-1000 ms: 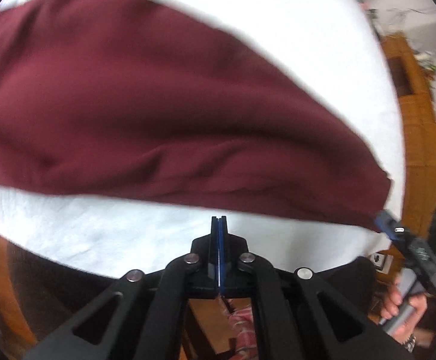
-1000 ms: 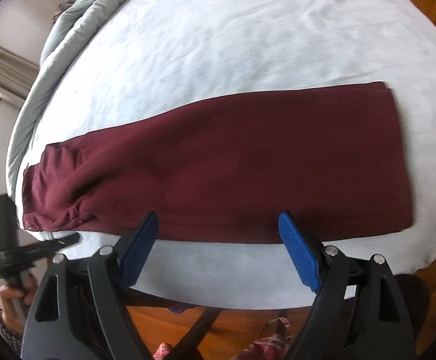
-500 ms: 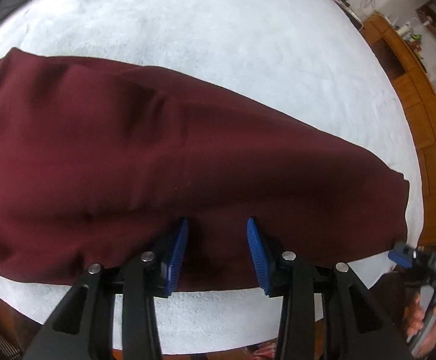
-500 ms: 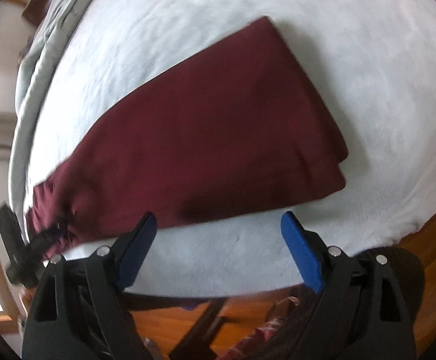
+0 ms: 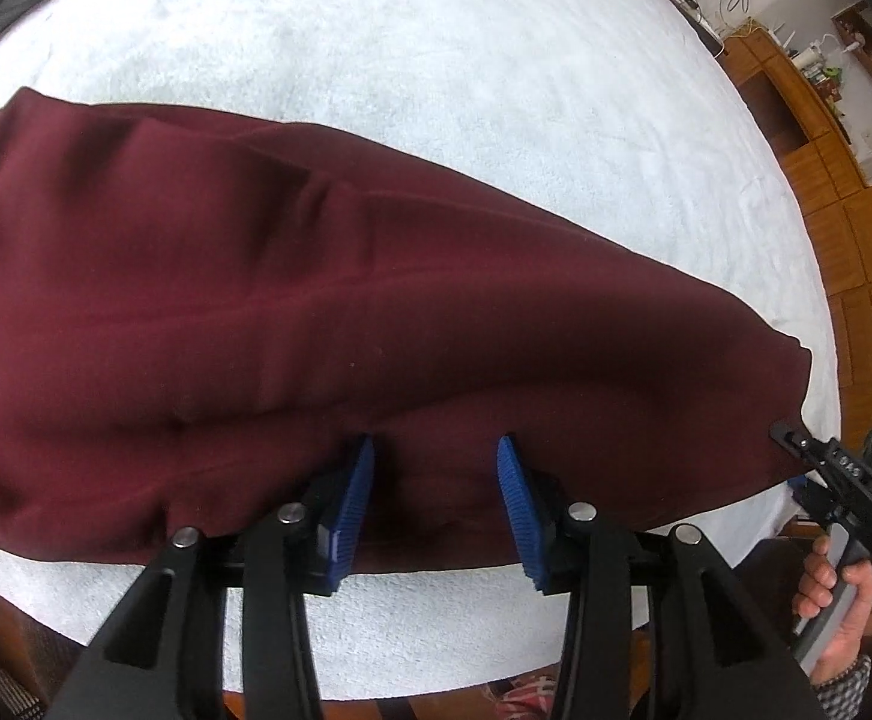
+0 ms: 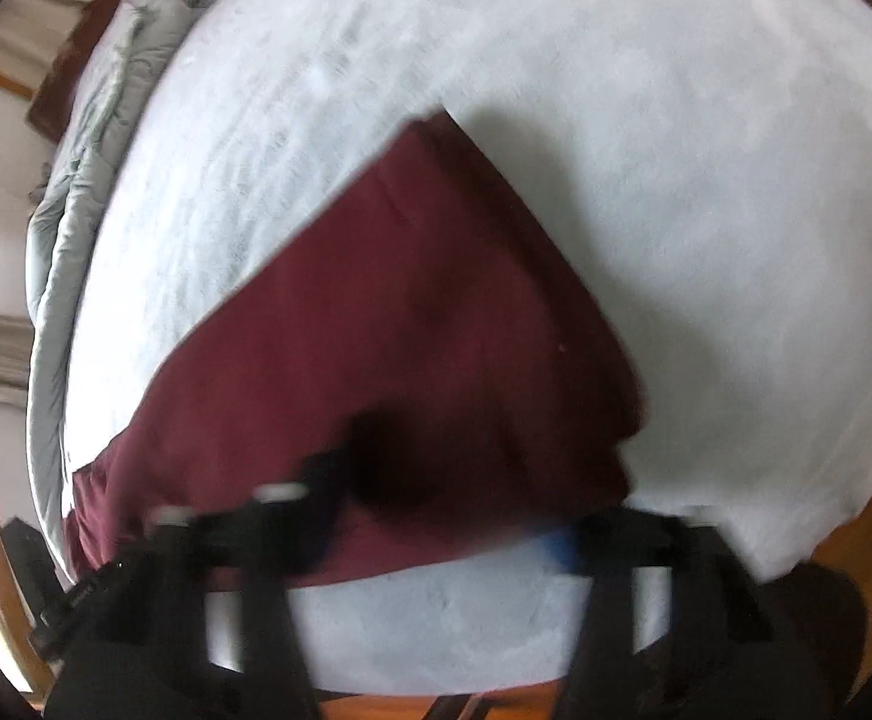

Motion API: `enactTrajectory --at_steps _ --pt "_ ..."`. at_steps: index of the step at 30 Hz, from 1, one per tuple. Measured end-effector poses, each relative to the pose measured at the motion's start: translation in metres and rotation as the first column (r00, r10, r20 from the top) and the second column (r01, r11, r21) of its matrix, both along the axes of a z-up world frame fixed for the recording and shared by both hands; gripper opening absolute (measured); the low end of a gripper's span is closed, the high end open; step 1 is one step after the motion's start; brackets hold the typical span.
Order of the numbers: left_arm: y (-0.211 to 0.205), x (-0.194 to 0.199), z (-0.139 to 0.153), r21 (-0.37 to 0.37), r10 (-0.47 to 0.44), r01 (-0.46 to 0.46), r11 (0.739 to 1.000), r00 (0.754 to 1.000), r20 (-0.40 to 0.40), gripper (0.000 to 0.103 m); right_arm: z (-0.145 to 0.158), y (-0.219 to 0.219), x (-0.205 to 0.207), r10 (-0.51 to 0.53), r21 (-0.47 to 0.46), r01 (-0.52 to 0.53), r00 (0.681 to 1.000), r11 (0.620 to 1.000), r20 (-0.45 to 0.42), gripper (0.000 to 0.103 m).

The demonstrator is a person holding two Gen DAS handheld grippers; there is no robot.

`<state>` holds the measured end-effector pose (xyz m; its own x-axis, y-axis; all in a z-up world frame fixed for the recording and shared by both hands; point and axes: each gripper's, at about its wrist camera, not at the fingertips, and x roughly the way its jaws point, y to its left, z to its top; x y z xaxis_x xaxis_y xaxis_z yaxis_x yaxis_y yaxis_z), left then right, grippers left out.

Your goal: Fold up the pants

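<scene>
Dark maroon pants [image 5: 375, 300] [image 6: 405, 330] lie folded lengthwise across a white bed cover [image 5: 436, 60]. My left gripper [image 5: 436, 510] points down at their near edge around the middle. Its blue pads stand apart and are still opening, with the fabric's edge lying between them, unpinched. My right gripper [image 6: 442, 516] is over the near edge by the cuff end. That view is blurred, the jaws are still apart and closing, and the hem lies between them. From the left wrist view the right gripper [image 5: 793, 456] sits at the cuff corner, held by a hand [image 5: 838, 600].
A grey duvet [image 6: 75, 180] is bunched along the bed's far left side. Wooden cabinets [image 5: 856, 210] and wood flooring lie beyond the bed's right edge. The bed's near edge runs just below both grippers.
The left jaws went from shut to apart and came down over the pants' near edge. The right gripper swung toward the cuff end, rolled, and dropped closer, and its jaws have started to narrow.
</scene>
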<state>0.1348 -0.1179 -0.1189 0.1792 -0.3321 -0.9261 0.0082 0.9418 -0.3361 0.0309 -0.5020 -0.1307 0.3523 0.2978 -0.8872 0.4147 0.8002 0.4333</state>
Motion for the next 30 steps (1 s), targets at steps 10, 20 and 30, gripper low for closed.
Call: enactTrajectory --at_steps 10,20,30 --pt "0.010 0.010 0.046 -0.058 0.062 -0.057 0.997 0.994 0.094 0.053 0.102 -0.030 0.014 0.017 0.012 -0.020 0.970 1.000 0.242 0.011" --pt "-0.019 0.006 -0.002 0.181 -0.059 0.035 0.983 0.989 0.133 0.061 0.023 -0.067 0.005 -0.036 -0.211 0.023 0.998 0.977 -0.057 0.013" --pt "-0.016 0.003 0.033 0.075 -0.047 0.039 0.996 0.993 0.105 0.066 0.068 -0.060 -0.008 -0.021 -0.402 -0.019 0.995 0.916 -0.095 0.059"
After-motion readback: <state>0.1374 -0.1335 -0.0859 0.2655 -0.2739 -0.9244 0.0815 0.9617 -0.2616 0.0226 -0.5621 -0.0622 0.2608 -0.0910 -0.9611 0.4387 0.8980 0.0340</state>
